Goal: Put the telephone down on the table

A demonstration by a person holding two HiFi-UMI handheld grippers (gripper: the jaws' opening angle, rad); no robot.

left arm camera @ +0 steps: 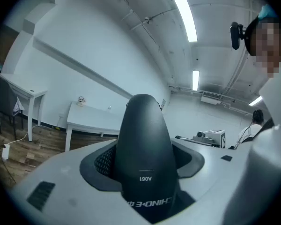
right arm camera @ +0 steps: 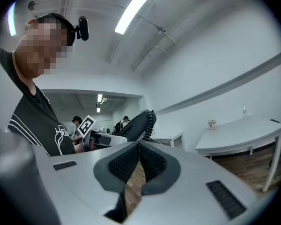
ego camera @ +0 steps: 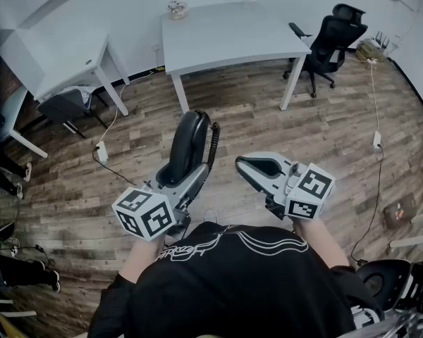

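Black, the one telephone handset (ego camera: 187,146) hangs over the wood floor in the head view, its long axis pointing away from the person. Left gripper view: the left gripper (left arm camera: 145,146) pinches the handset's near end. Right gripper view: the right gripper (right arm camera: 139,146) has its jaws pressed together, empty.

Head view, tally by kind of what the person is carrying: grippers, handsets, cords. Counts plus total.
Grey handheld grippers: 2 (left gripper, right gripper)
Black plastic telephone handset: 1
Black coiled cord: 1
Total: 4
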